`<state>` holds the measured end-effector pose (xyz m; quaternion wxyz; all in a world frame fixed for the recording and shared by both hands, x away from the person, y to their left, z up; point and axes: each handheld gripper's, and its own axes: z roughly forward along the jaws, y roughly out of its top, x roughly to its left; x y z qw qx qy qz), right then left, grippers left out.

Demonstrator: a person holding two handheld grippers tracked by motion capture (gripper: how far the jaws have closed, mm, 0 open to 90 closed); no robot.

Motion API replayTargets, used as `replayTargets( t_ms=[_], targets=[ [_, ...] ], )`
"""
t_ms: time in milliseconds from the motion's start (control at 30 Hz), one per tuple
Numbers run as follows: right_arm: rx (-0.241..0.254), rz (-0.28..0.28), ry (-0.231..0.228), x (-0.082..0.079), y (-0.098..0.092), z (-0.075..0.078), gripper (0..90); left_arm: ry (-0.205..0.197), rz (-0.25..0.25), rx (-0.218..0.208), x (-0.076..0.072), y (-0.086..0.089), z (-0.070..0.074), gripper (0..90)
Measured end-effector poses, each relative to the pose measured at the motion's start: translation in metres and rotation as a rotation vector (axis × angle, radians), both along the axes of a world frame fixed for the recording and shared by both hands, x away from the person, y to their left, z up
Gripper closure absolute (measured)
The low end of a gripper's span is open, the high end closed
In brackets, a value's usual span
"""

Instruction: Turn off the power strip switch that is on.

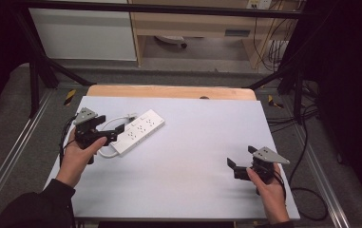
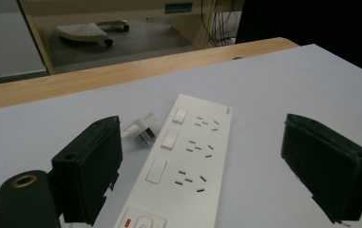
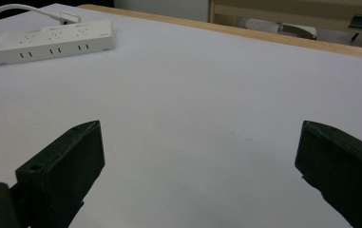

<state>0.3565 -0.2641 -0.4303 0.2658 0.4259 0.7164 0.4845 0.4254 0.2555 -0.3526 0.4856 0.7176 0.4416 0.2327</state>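
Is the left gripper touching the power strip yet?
Apart. The left gripper view shows the left gripper open, jaws either side of the power strip with table between.

A pale lavender-grey sheet (image 1: 188,156) covers the counter, smooth and flat, and along its far side a strip of bare light wood (image 1: 169,91) shows, with a small dark notch (image 1: 204,98) at that edge. Beyond the counter, grey floor (image 1: 207,50). A white cabinet panel (image 1: 83,33) stands at the back left, and next to it a light wooden desk frame (image 1: 193,23) with a pale wheeled base (image 1: 171,41) resting beneath it. Black cables (image 1: 273,47) hang in a tangle at the back right. Dark metal frame bars (image 1: 36,71) angle down on both sides, and yellow-and-black tape marks (image 1: 70,96) sit near the counter's far corners. Another black cable (image 1: 307,152) loops along the floor at right.
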Motion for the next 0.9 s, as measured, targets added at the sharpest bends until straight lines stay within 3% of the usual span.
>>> replayTargets(
  t_ms=[500,900],
  targets=[
    [-0.01,-0.003,0.004,0.0,0.0,0.0,3.3,0.056,0.007,0.027,0.024,0.0,0.002,14.4],
    [0.003,0.0,0.009,0.001,-0.001,0.0,3.3,0.065,0.023,0.033,0.04,-0.003,0.0,16.0]
  ],
)
